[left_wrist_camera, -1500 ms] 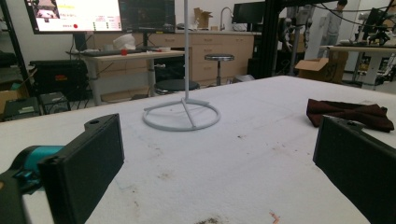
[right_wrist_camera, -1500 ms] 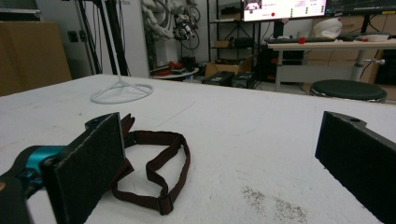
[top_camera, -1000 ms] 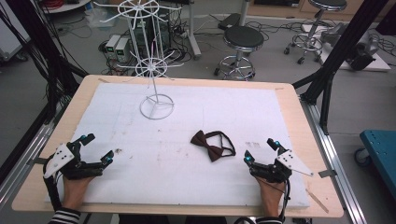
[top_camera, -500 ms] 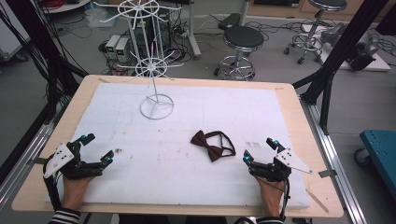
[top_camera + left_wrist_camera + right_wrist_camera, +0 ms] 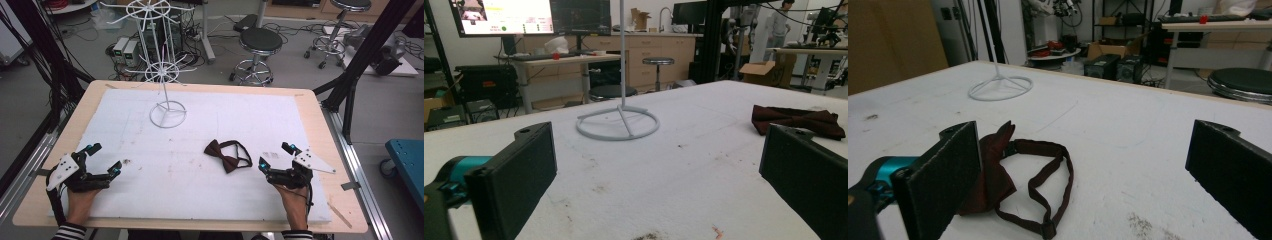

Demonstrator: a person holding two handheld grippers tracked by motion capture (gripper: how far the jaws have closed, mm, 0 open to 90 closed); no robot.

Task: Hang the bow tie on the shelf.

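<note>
A dark red bow tie (image 5: 227, 155) with its looped strap is laid flat on the white mat (image 5: 210, 115), right of centre and toward the near edge. The left gripper (image 5: 102, 160) is held low over the mat's near left corner, jaws spread wide, nothing between them. The right gripper (image 5: 276, 156) is held near the right edge, just beside the bow tie but apart from it, jaws likewise spread and empty. A white wire stand (image 5: 167, 75) is seen upright on its ring base toward the far side, well apart from both grippers.
</note>
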